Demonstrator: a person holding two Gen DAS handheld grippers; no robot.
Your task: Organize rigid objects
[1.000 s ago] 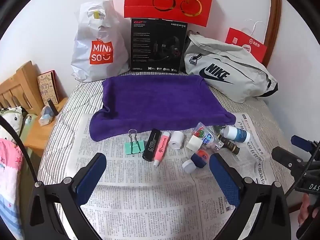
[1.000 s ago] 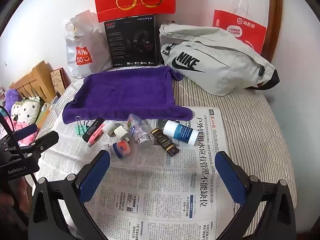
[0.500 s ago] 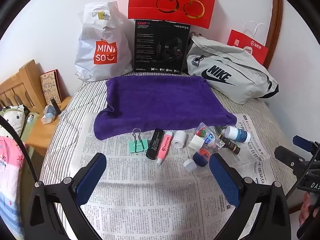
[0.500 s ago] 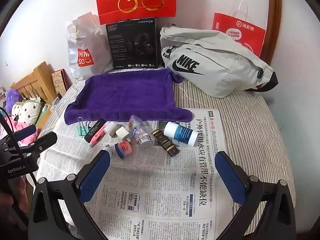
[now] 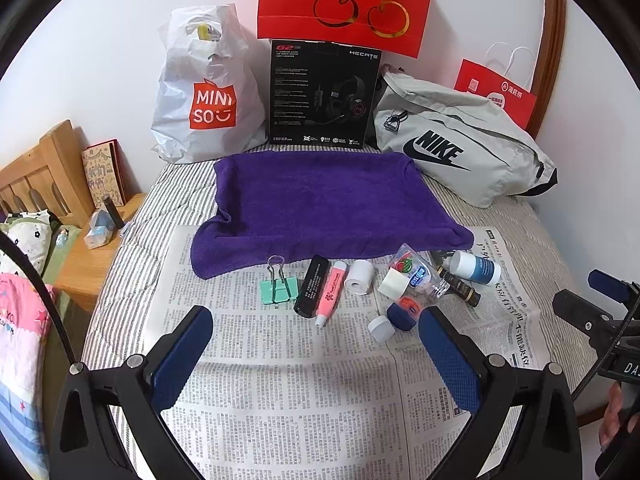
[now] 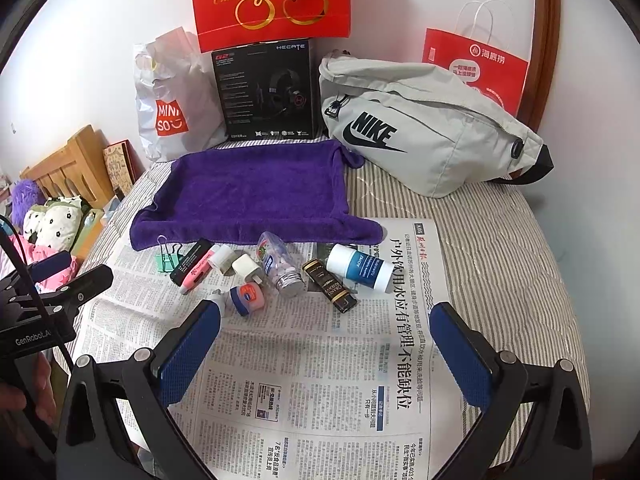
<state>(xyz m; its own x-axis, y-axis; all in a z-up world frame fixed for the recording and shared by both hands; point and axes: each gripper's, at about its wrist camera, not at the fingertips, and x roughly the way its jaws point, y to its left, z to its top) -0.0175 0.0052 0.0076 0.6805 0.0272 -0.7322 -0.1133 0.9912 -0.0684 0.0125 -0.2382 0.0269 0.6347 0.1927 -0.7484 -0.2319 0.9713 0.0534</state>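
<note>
Several small items lie in a row on the newspaper in front of a purple towel: a green binder clip, a black stick, a pink highlighter, a white roll, a clear pill bottle, a blue-lidded jar, a dark tube and a white-and-blue bottle. My left gripper is open and empty, short of the row. My right gripper is open and empty, near the jar and dark tube.
At the back stand a Miniso bag, a black headset box, a red gift bag and a grey Nike bag. A wooden bedside shelf is at the left. The striped bed edge drops off at the right.
Both grippers have moved slightly forward and lower toward the row of items. Both stay open. Nothing on the newspaper has moved.
</note>
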